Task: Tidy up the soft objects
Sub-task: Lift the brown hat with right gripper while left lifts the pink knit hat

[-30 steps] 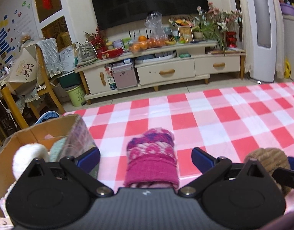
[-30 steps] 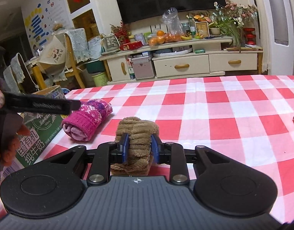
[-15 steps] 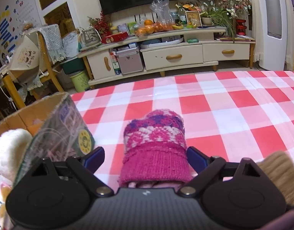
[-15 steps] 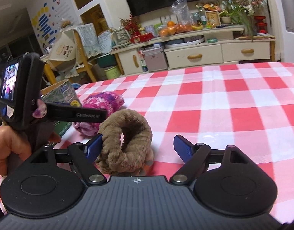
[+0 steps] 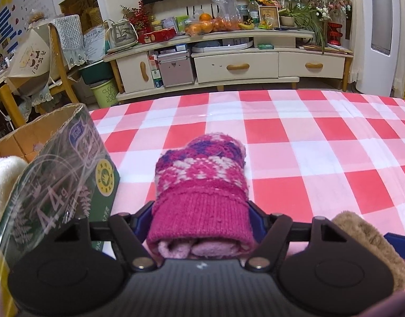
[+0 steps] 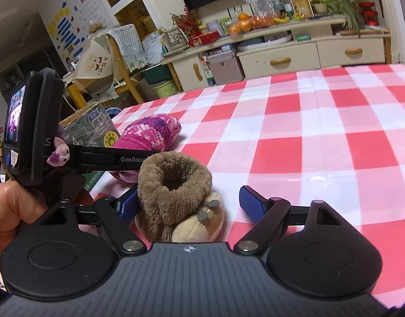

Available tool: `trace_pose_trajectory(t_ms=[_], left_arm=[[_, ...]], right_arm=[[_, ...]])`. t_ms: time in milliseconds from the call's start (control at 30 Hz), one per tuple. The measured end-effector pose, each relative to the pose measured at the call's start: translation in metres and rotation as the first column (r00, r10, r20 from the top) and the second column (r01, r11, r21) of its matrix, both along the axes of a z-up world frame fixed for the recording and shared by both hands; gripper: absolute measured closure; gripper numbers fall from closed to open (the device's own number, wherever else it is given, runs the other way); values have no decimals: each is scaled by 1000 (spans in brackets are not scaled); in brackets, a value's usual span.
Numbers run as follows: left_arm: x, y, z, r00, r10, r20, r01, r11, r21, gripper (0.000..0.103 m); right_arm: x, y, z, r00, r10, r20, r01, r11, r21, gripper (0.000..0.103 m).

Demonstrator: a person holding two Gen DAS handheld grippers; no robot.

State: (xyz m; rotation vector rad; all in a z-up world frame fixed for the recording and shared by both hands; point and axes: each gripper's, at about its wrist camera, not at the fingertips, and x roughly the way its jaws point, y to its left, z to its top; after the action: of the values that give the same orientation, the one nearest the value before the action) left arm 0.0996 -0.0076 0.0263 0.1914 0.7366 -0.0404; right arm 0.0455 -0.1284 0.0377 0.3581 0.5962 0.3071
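Cardboard forms the open box (image 5: 44, 132) at the far left of the left wrist view; its printed green side faces the table and a white fluffy item (image 5: 3, 182) shows inside it. Just right of the box, on the red-and-white checked tablecloth (image 5: 321, 158), lies a pink knitted mitten (image 5: 202, 185) with its cuff toward the camera. The left gripper (image 5: 201, 218) straddles that cuff: its jaws are closing, the mitten is between them, and the blue pads sit against both sides of the cuff. At the lower right edge of this view a brown fuzzy bootie (image 5: 366, 240) lies close to the mitten.

In the right wrist view, reading from the left: a hand (image 6: 9, 211) grips the handle of the left gripper, whose small screen faces the camera and whose black arm reaches across in front of the mitten (image 6: 149, 134); the box (image 6: 88, 124) stands behind it. The bootie (image 6: 176, 192) sits on the tablecloth (image 6: 334, 132), its opening facing up and a tan toe part below it. The right gripper (image 6: 189, 203) stands with jaws wide apart; the left blue pad is at the bootie's side, the right pad well clear of it, so nothing is gripped. Beyond the table, a cream cabinet (image 6: 281, 58) with drawers carries oranges and plants.
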Motion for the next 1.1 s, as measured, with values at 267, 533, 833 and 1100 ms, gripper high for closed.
trace_pose_trajectory(t_ms=[267, 533, 833, 1100], left_arm=[[-3, 6, 2, 1000, -5, -4, 5, 999, -35, 37], [-8, 6, 7, 1000, -13, -19, 12, 998, -67, 38], [-22, 4, 20, 999, -38, -3, 38, 995, -91, 39], [-33, 13, 35, 999, -44, 24, 47, 993, -108, 39]], right_arm=[[4, 4, -2, 1000, 8, -2, -8, 1000, 9, 30], [5, 3, 0, 1000, 3, 5, -3, 1000, -17, 46], [4, 1, 1, 999, -34, 16, 35, 998, -61, 48], [2, 1, 1, 997, -77, 25, 79, 991, -104, 49]])
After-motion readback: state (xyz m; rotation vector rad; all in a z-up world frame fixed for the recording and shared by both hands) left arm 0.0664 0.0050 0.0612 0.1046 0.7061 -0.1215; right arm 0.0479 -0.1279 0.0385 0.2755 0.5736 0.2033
